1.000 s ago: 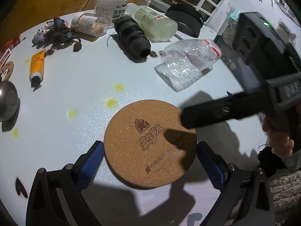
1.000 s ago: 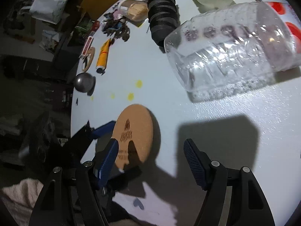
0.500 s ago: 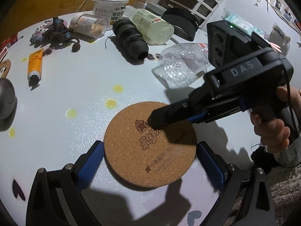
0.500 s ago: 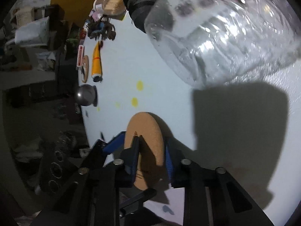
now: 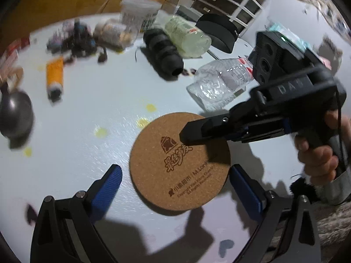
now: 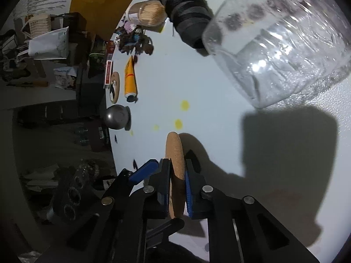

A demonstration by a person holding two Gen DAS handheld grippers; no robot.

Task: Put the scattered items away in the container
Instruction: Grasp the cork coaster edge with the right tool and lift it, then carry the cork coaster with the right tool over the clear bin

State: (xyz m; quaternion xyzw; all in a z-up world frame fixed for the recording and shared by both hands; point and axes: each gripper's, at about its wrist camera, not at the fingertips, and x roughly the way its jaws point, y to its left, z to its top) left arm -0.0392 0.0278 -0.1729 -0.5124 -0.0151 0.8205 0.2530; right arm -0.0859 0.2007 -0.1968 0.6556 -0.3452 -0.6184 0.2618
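Observation:
A round cork coaster [image 5: 177,164] with a brown printed logo is at the near edge of the white table [image 5: 98,114]. My right gripper [image 5: 186,134] reaches in from the right and is shut on the coaster's right edge, lifting it. In the right wrist view the coaster [image 6: 175,164] stands on edge between the right gripper's [image 6: 177,166] blue pads [image 6: 188,186]. My left gripper [image 5: 175,184] is open, its blue fingers on either side of the coaster, not touching it.
A crushed clear bottle [image 5: 219,83], a black ribbed cylinder [image 5: 164,54], a pale drink bottle [image 5: 186,37], a jar [image 5: 114,32], a white tub [image 5: 138,13], an orange tube [image 5: 54,76], a metal ball [image 5: 15,116] and a black round case [image 5: 217,30] lie farther back.
My right gripper moved in over the coaster, rolled sideways, closed on its edge and raised it off the table. My left gripper stayed open in place.

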